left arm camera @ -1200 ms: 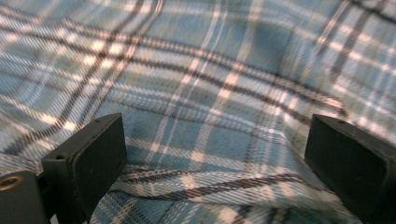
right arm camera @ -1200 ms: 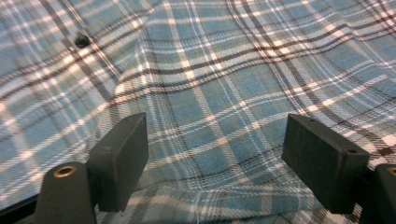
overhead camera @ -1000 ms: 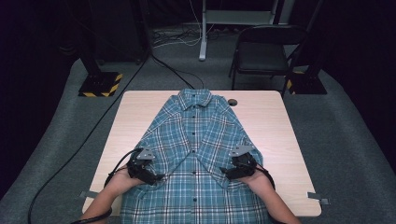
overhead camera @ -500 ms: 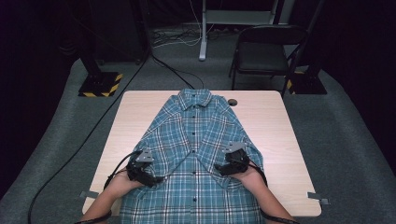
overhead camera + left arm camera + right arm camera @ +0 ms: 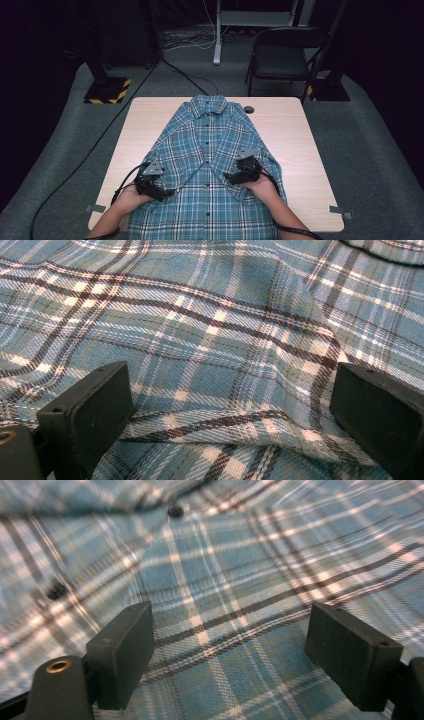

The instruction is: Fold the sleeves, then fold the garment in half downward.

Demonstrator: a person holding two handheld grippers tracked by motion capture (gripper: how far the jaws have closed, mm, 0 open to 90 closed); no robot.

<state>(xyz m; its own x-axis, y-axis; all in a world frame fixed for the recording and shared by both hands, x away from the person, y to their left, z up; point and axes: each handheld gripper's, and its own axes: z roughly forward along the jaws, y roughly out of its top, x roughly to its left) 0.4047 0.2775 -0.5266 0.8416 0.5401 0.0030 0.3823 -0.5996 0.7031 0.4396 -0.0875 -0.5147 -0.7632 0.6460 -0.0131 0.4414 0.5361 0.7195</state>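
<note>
Wooden table: plaid shirt (spread flat), possibly small dark knob.

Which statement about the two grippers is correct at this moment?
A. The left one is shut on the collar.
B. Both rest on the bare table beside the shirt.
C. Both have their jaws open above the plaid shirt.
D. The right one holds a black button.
C: in each gripper view the two black jaws stand wide apart with only flat cloth of the plaid shirt between them, for the left gripper and the right gripper alike.
</note>
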